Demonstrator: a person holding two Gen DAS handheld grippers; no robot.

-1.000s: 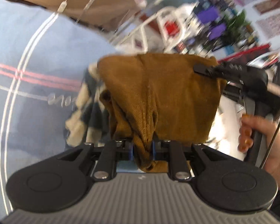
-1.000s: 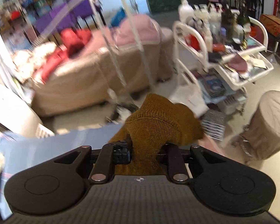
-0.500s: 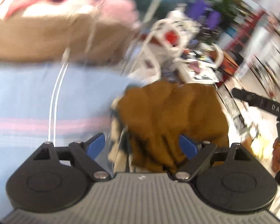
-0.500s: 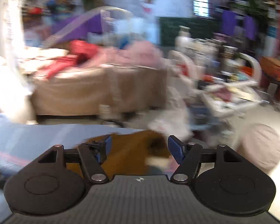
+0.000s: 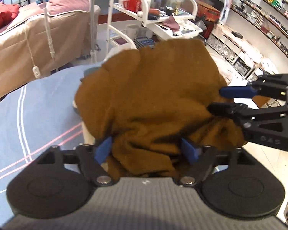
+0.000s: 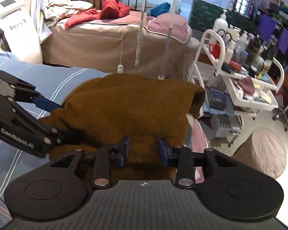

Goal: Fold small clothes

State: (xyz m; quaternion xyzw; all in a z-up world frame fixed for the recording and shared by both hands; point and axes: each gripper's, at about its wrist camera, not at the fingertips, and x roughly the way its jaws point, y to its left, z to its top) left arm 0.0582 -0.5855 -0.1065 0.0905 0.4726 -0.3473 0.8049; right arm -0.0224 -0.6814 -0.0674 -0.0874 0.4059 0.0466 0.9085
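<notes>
A brown knit garment (image 5: 153,95) lies bunched on the blue striped bed cover (image 5: 38,103); it also shows in the right wrist view (image 6: 128,111). My left gripper (image 5: 146,150) is open, its blue pads on either side of the garment's near edge without pinching it. My right gripper (image 6: 143,149) is open too, with the cloth lying between its pads. Each gripper shows in the other's view: the right one (image 5: 218,99) at the garment's right side, the left one (image 6: 57,118) at its left side.
A beige massage bed (image 6: 109,38) with red and pink cloth stands behind. A white trolley (image 6: 240,76) full of bottles is at the right, a round beige stool (image 6: 263,153) below it. A hanging cord with a switch (image 5: 36,71) dangles near the bed cover's far edge.
Both grippers held the brown garment shut and lifted it a second ago. Both have opened, and the garment now rests on the bed cover, more bunched.
</notes>
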